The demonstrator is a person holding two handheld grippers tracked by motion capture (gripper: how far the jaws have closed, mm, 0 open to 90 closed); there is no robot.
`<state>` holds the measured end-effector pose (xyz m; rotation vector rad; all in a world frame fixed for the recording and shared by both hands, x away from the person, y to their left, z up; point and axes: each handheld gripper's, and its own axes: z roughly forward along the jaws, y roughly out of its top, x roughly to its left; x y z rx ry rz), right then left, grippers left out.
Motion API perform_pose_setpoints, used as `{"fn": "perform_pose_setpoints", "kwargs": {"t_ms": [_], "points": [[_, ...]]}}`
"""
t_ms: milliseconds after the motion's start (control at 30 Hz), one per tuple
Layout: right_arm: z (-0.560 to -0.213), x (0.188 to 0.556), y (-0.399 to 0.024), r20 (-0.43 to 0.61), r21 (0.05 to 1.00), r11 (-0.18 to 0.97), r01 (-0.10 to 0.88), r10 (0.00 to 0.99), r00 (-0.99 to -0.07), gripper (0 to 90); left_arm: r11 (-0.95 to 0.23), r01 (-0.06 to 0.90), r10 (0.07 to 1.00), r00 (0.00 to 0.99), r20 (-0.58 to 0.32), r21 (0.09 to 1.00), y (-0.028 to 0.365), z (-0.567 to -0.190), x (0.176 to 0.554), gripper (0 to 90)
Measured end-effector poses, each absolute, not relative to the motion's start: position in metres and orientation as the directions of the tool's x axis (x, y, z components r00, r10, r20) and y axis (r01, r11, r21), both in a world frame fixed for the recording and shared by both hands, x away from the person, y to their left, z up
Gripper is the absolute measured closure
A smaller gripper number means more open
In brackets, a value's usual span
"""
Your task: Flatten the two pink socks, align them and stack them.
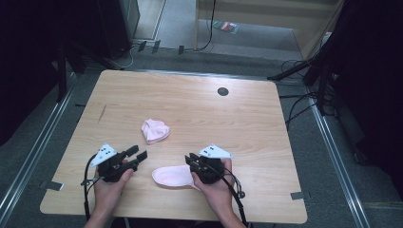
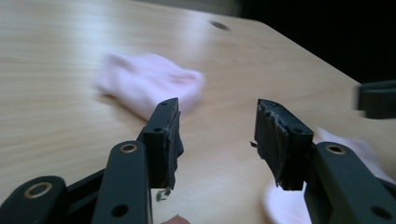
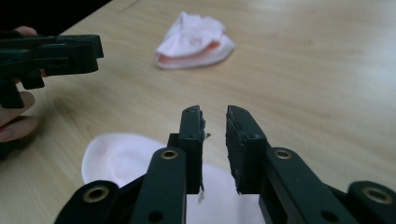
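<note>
Your left gripper [image 2: 217,135] has its jaws well apart with nothing between them, and your right gripper [image 3: 215,140] has its jaws a narrow gap apart, also gripping nothing and clear of the cloth. You work on a pale wooden table [image 1: 247,123] with a dark round hole [image 1: 223,91] near its far edge, in a dim room with a grey floor and cables around it. The flat sock [image 3: 116,158] lies just under and ahead of your right jaws, between the two grippers, while the bunched sock [image 2: 149,84] sits beyond your left jaws, well apart from them.
</note>
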<state>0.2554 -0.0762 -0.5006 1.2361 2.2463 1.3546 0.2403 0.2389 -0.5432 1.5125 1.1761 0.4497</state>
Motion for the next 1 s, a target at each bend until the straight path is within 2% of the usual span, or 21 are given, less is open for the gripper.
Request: {"fn": "perform_pose_setpoints", "kwargs": {"t_ms": [67,200,300,533,800,1000], "points": [[-0.492,0.264,-0.07,0.196,0.824,0.216,0.523,0.758,-0.622,74.9,0.133,0.425,0.866,0.39,-0.313,0.895,0.249,-0.546,0.244,54.0],[-0.482,0.284,-0.051,0.182,0.829,0.23,0.51,0.75,-0.635,74.5,0.171,0.436,0.893,0.311,-0.326,0.884,0.259,-0.549,0.249,72.1],[-0.479,0.301,-0.035,0.167,0.824,0.251,0.508,0.749,-0.641,75.1,0.184,0.44,0.898,0.287,-0.332,0.879,0.26,-0.551,0.251,77.2],[-0.483,0.346,-0.004,0.153,0.801,0.284,0.528,0.754,-0.639,74.6,0.182,0.447,0.902,0.28,-0.33,0.876,0.258,-0.553,0.252,67.0],[-0.497,0.382,0.02,0.209,0.754,0.266,0.6,0.77,-0.603,72.2,0.197,0.443,0.908,0.254,-0.333,0.875,0.258,-0.553,0.253,66.0],[-0.512,0.404,0.04,0.178,0.718,0.313,0.621,0.78,-0.599,62.3,0.199,0.444,0.905,0.258,-0.337,0.874,0.257,-0.553,0.254,65.7]]}}
